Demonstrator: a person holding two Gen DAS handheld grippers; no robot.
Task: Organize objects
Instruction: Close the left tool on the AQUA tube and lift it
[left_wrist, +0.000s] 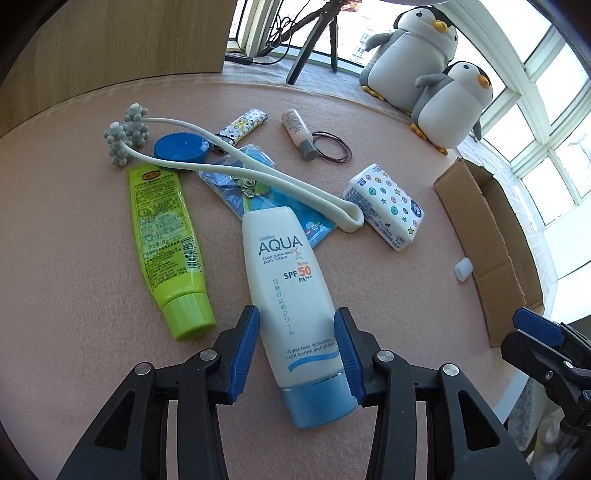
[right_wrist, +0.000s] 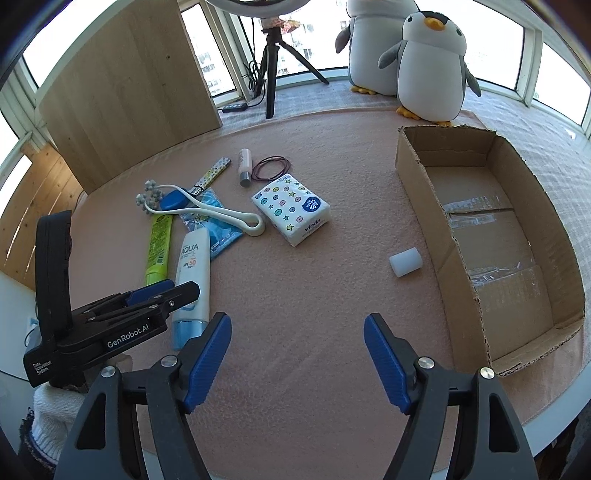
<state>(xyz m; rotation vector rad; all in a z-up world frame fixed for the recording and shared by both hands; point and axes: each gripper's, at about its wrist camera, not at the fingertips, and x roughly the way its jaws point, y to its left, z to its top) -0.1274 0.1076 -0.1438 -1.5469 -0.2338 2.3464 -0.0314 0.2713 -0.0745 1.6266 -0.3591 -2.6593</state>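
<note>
Left hand-held gripper is bracketing the sunscreen tube; the grasp is not yet secure.

The blue pads are sitting on either side of the tube's lower body just above its blue cap, and whether they are already pressing on it I cannot tell. The tube is lying near the counter's left edge, its top end overlapping the blue packet and lying just beside the loop of the white massage roller, with the green tube alongside. A smooth, tapered body may be slipping out of a low grip, and lifting could be dragging the packet or roller along. The right hand-held gripper is hovering spread wide and empty over the near edge, and the cardboard box is waiting empty at the right edge.
</note>
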